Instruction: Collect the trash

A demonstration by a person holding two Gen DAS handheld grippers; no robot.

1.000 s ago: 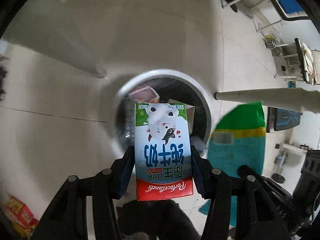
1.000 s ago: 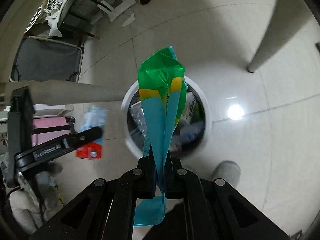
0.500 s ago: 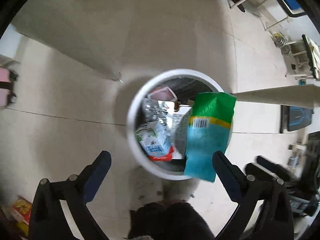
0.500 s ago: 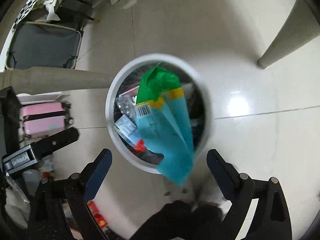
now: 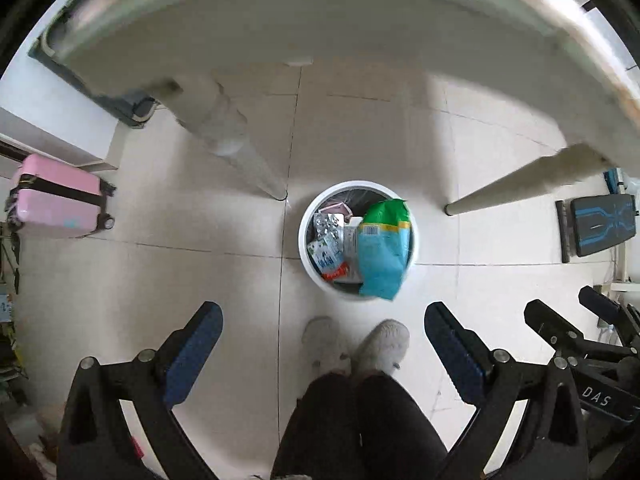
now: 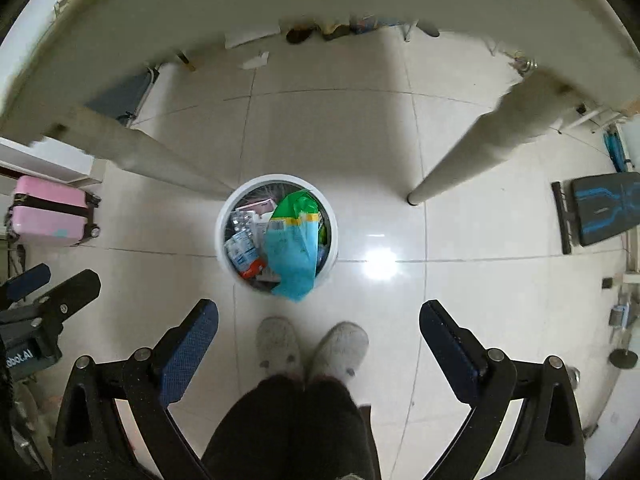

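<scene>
A white round bin (image 5: pixel 360 185) (image 6: pixel 276 178) stands on the tiled floor far below both grippers. A green and blue snack bag (image 5: pixel 382 256) (image 6: pixel 292 252) lies in it, its lower end sticking over the near rim. To the bag's left lies a milk carton (image 5: pixel 326 258) (image 6: pixel 242 252) among other wrappers. My left gripper (image 5: pixel 320 312) hangs high above the floor, open and empty. My right gripper (image 6: pixel 318 306) is just as high; its jaws are opening wide, with nothing between them.
A pale table top (image 5: pixel 320 20) arches across the top, its legs (image 5: pixel 240 152) (image 6: pixel 472 152) slanting down on either side of the bin. The person's light shoes (image 6: pixel 312 344) stand just short of the bin. A pink suitcase (image 5: pixel 56 204) stands left, a black and blue bench (image 6: pixel 600 208) right.
Both grippers opened and let go: the carton and the bag dropped into the bin. Both then rose sharply, so the bin looks small and the table top has come into view.
</scene>
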